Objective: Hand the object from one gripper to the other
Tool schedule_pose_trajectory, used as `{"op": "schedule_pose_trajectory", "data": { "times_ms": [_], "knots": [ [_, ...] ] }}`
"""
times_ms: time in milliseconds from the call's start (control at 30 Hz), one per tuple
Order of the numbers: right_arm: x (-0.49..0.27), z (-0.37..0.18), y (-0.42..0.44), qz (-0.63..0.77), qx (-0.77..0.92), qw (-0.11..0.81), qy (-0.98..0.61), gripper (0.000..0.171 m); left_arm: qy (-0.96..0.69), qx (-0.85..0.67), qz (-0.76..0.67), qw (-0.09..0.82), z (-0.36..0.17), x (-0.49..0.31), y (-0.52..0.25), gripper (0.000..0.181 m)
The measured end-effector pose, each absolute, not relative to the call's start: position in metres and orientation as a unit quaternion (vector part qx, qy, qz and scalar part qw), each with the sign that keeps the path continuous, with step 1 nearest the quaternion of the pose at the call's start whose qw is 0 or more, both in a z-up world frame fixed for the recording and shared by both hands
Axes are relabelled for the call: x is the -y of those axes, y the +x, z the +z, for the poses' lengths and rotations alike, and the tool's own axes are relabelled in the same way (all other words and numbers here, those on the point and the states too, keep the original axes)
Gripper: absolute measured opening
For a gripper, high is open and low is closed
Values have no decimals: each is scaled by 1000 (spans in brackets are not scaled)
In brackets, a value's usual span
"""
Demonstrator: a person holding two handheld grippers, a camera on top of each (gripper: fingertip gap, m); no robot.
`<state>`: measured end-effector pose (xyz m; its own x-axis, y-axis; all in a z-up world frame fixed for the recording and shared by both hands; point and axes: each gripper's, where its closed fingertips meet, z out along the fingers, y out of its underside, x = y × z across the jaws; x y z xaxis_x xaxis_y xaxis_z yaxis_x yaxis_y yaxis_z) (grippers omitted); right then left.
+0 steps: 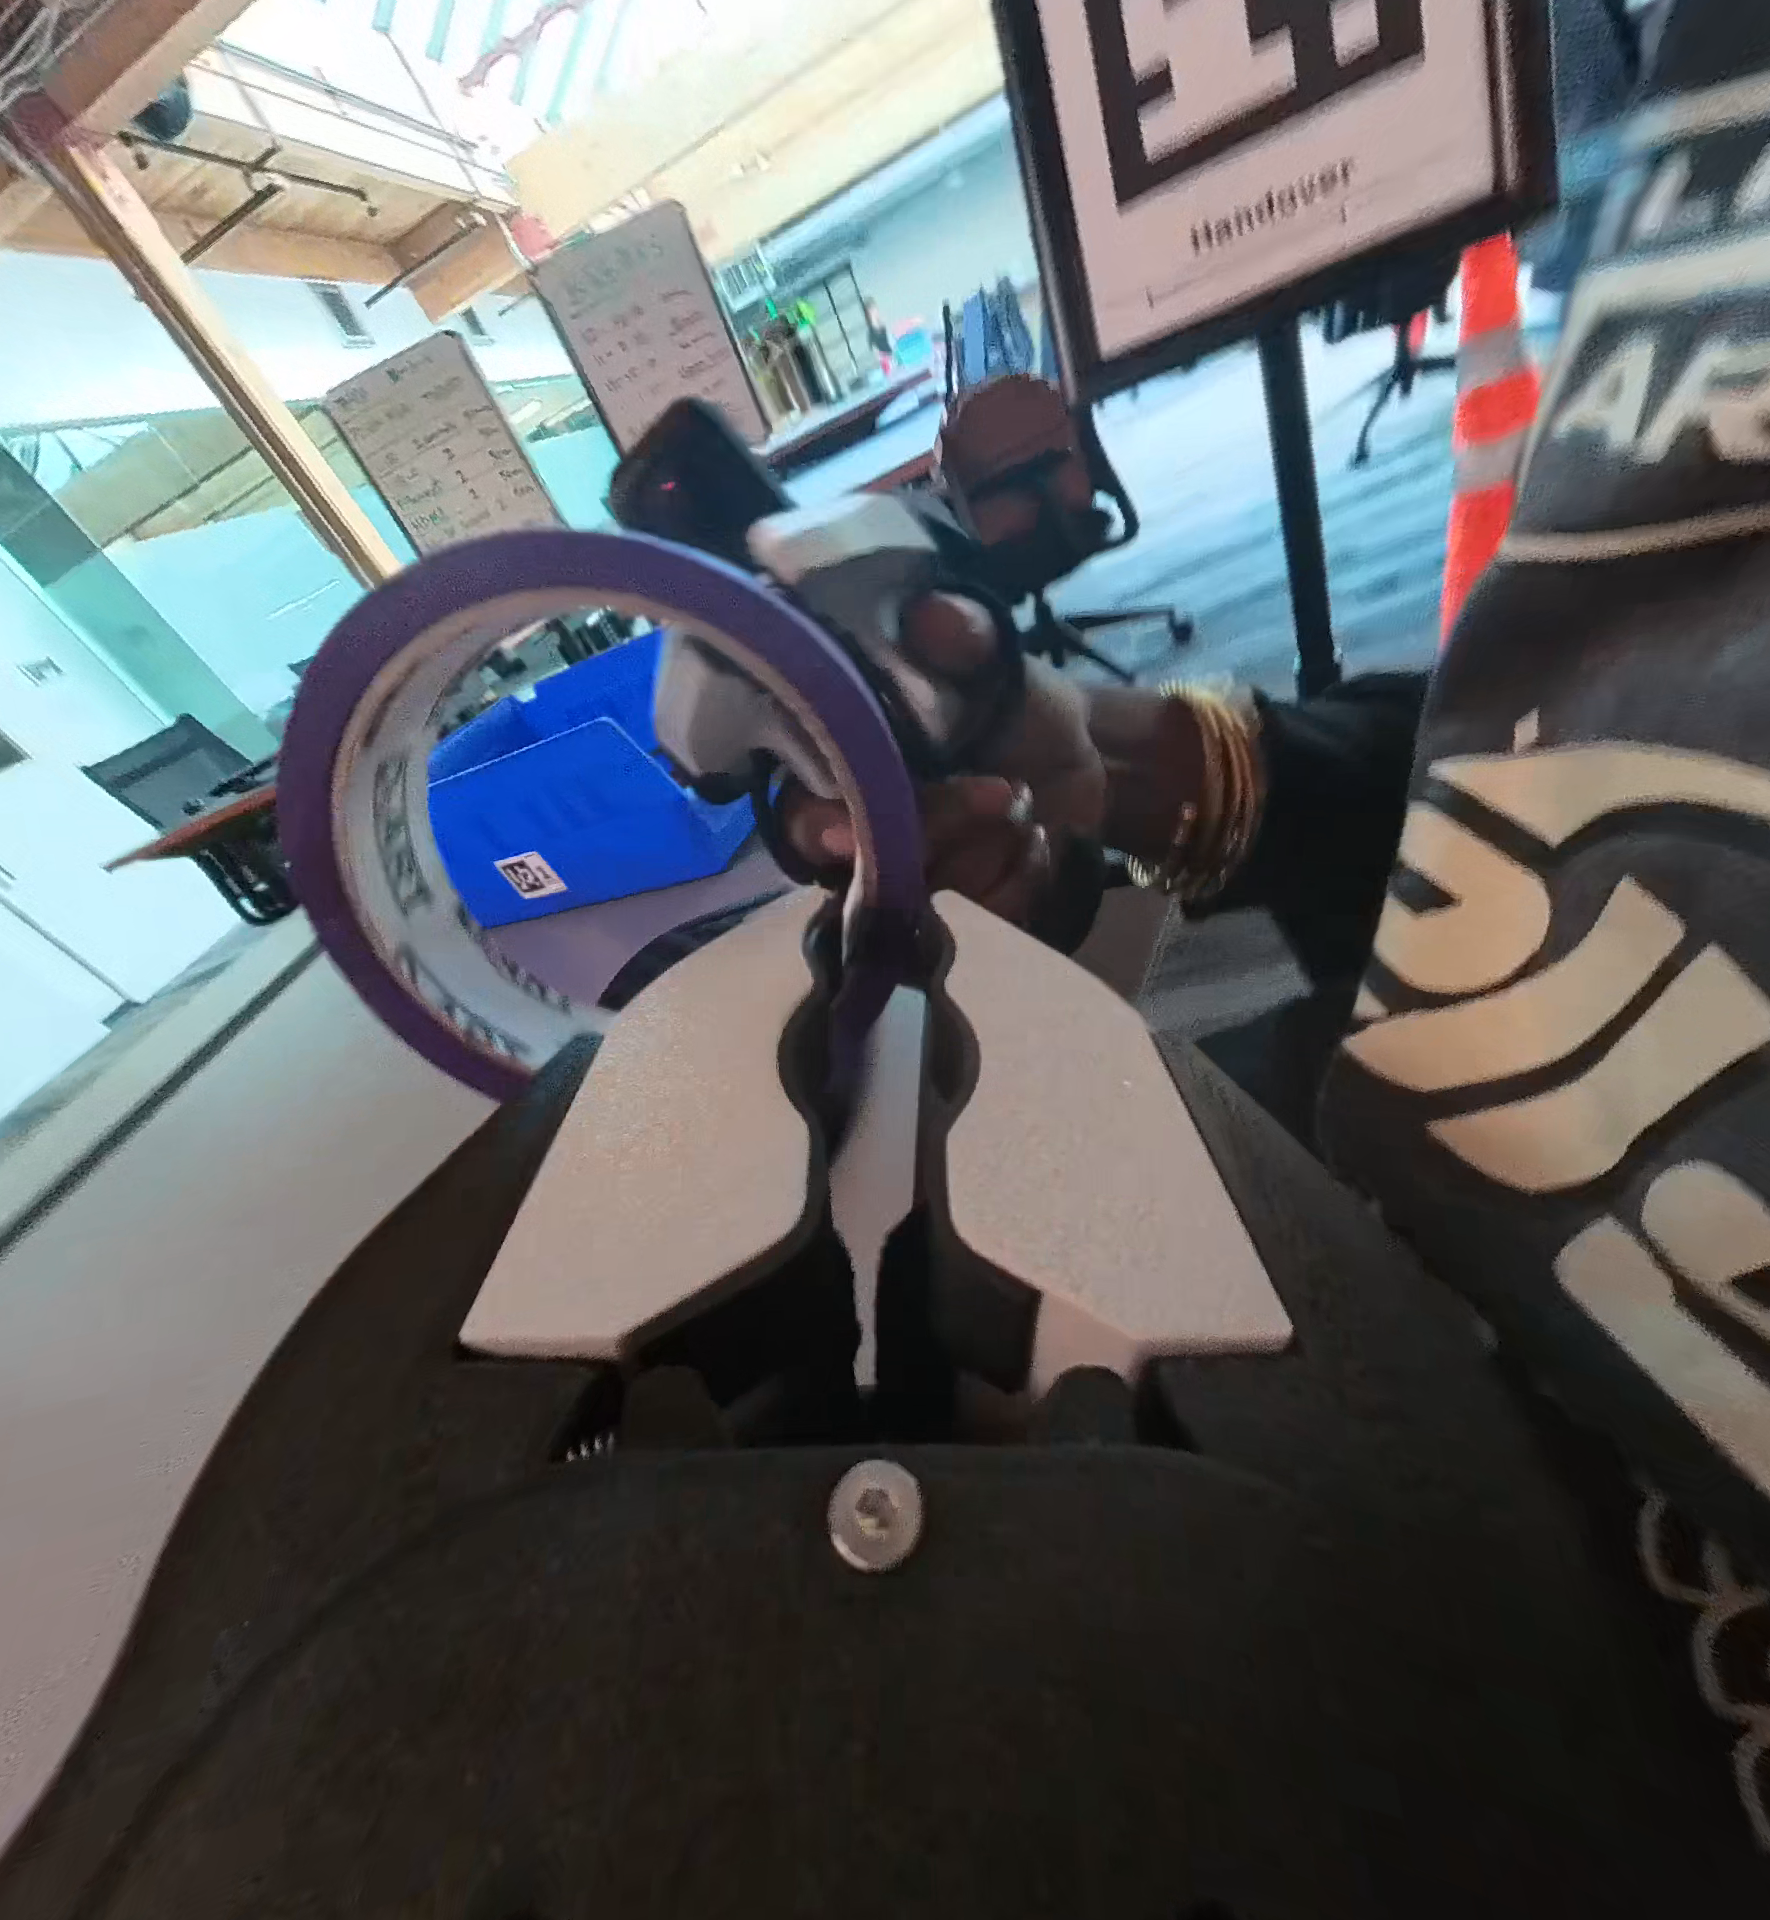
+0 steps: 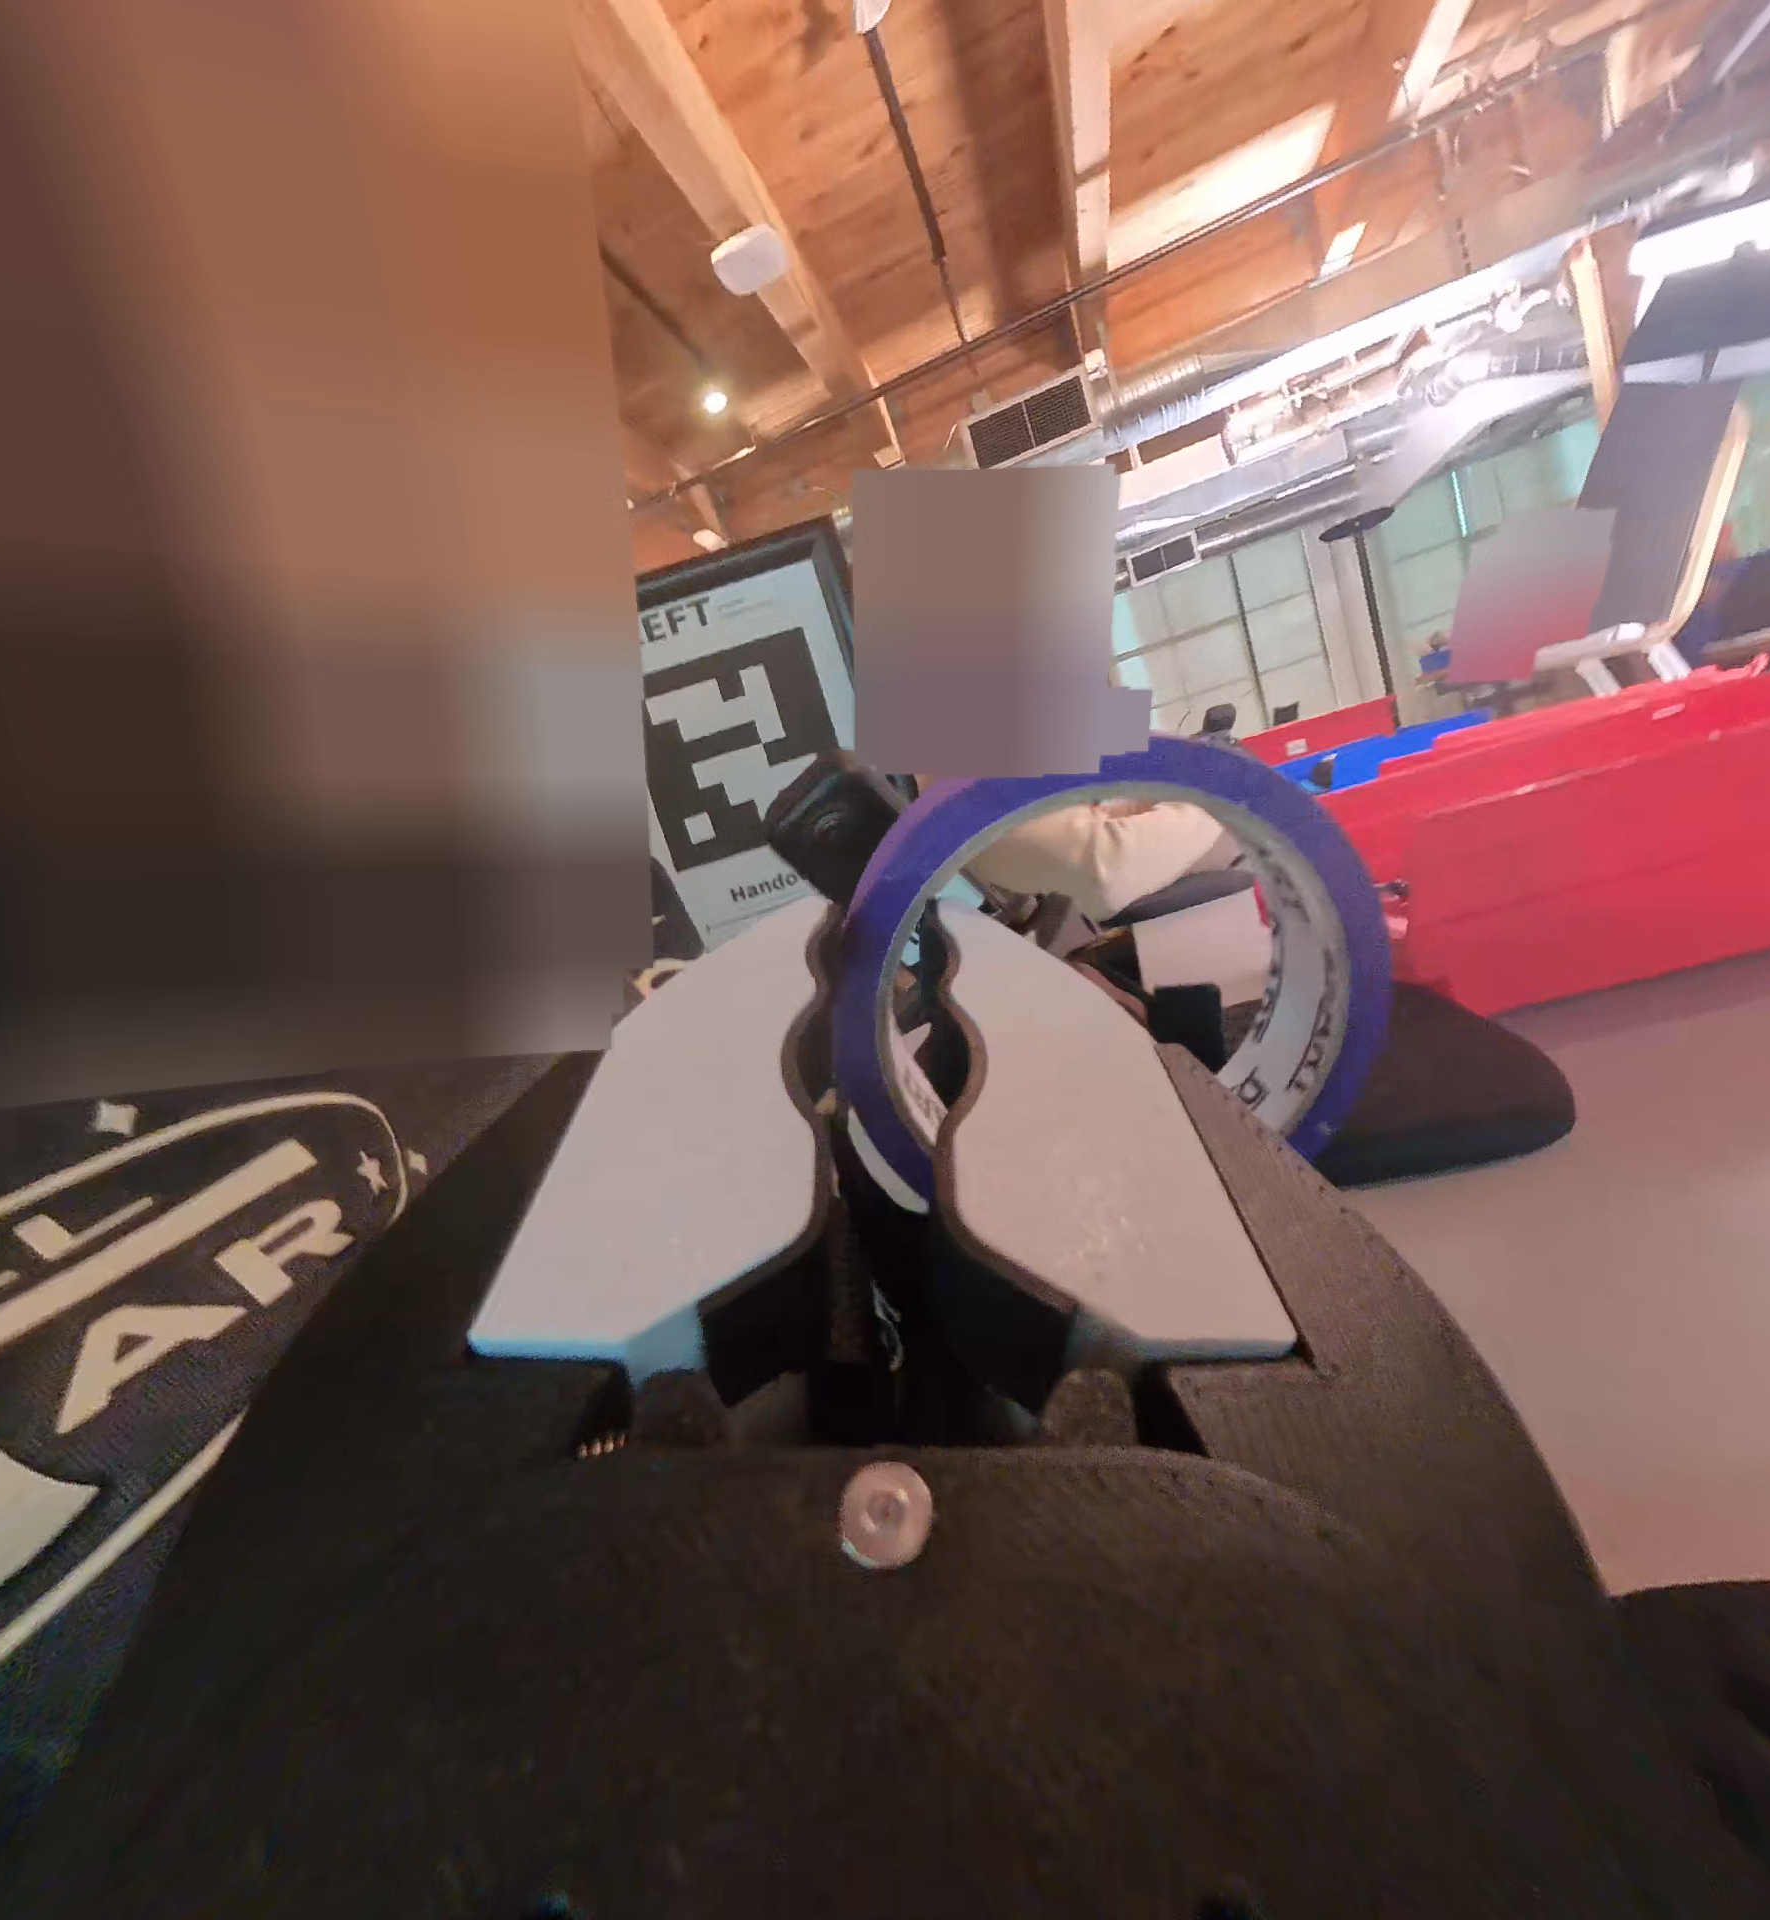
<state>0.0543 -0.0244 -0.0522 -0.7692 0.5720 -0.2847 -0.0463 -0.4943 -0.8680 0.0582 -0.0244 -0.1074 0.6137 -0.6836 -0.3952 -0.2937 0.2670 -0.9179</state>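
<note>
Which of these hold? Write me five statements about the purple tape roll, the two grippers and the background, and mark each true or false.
1. The purple roll of adhesive tape lies flat on the grey table. False: it is held up on edge, with the left gripper shut on its wall.
2. The right gripper has one finger inside the ring and one outside. True.
3. A blue plastic bin shows through the roll's hole in the left wrist view. True.
4. The striped traffic cone is green. False: it is orange with pale bands.
5. The right gripper is far from the roll. False: its fingers straddle the roll's wall.
</note>
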Motion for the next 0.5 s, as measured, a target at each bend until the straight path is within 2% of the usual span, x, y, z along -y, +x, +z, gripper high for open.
{"op": "schedule_pose_trajectory", "data": {
  "times_ms": [67,167,333,400,500],
  "knots": [
    [29,-54,55,791,497,233,-270,12,-575,-370,-209,699,-93,27,55,22],
    [33,-64,51,720,558,322,-258,12,-549,-288,-333,710,-70,33,47,26],
    [45,-85,45,570,661,446,-199,11,-501,-159,-549,650,-45,39,32,29],
    [45,-93,40,517,687,473,-193,11,-488,-137,-593,626,-42,40,29,25],
    [45,-94,39,485,695,500,-180,11,-489,-140,-586,631,-44,38,28,17]
  ]
}}
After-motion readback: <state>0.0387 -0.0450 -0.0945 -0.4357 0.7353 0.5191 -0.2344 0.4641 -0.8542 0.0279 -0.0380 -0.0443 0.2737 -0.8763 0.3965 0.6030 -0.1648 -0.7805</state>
